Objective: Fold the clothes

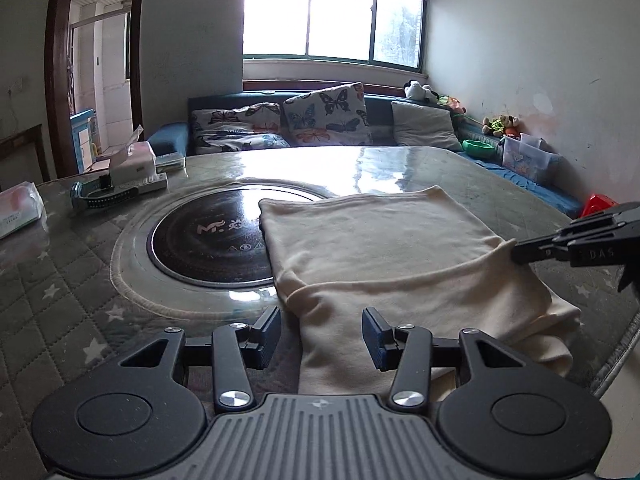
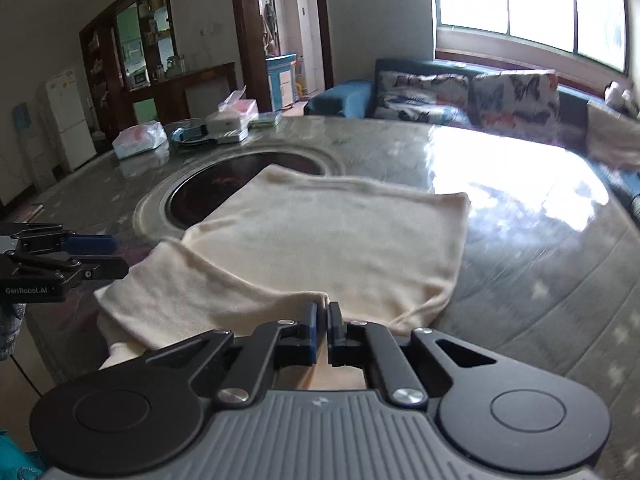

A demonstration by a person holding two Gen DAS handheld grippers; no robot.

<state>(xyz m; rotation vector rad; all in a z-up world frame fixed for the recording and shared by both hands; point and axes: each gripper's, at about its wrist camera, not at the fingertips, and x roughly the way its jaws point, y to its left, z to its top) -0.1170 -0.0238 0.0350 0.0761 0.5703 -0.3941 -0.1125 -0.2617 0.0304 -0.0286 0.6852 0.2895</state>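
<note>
A cream garment lies folded on the round table, partly over the black hotplate; it also shows in the right wrist view. My left gripper is open and empty, its jaws either side of the garment's near edge. My right gripper is shut on the garment's near fold and lifts it slightly. In the left wrist view the right gripper pinches the cloth's right edge. In the right wrist view the left gripper sits open at the garment's left.
The table has a quilted star cover under glass. Tissue packs, a tissue box and a power strip sit at its far left. A sofa with butterfly cushions stands behind, under the window.
</note>
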